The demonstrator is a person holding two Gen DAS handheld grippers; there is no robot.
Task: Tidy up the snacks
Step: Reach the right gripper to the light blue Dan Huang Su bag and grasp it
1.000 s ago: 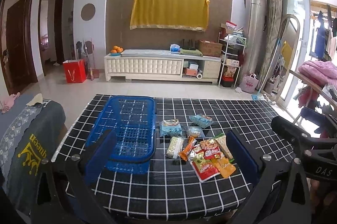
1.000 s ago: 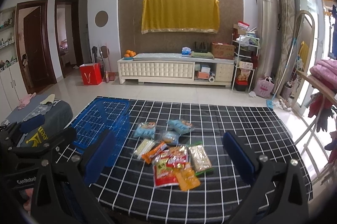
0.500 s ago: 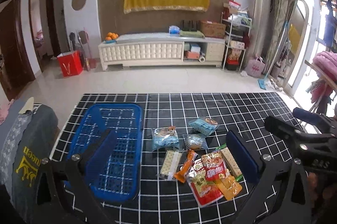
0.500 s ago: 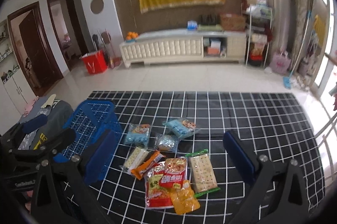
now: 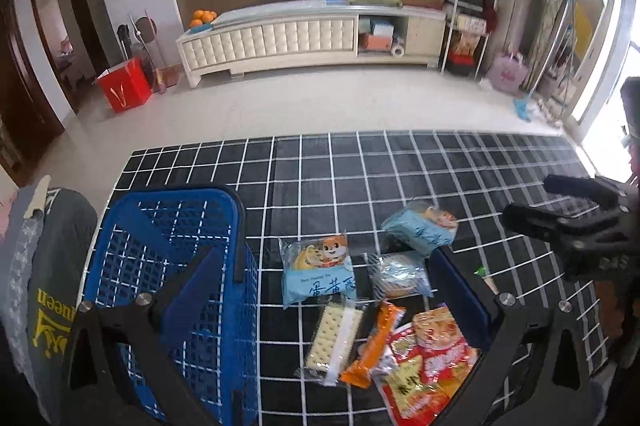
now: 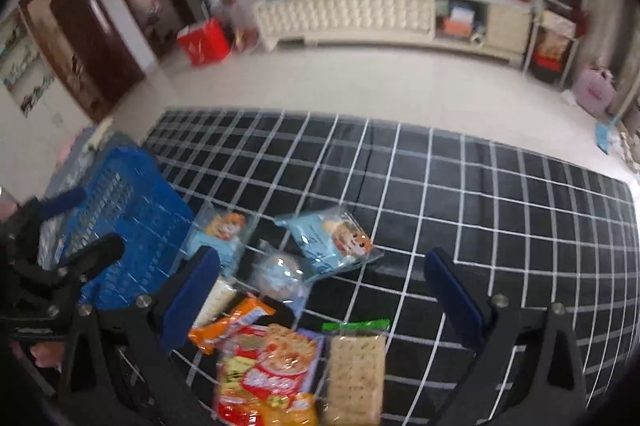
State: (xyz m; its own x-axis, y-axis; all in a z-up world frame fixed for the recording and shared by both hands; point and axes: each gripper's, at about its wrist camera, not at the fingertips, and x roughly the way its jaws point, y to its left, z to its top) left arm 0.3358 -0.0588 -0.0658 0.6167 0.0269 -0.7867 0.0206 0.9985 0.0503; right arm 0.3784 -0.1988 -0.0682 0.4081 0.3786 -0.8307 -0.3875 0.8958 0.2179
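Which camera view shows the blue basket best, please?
The left wrist view. There the blue basket is sharp and nearly whole, and its mesh floor shows, though the left gripper finger covers part of it. The right wrist view shows the basket blurred at the left edge, partly hidden behind the left gripper.

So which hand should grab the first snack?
Probably left: the open left gripper frames the light blue cartoon snack packet beside the empty blue plastic basket. The open right gripper sits farther away.
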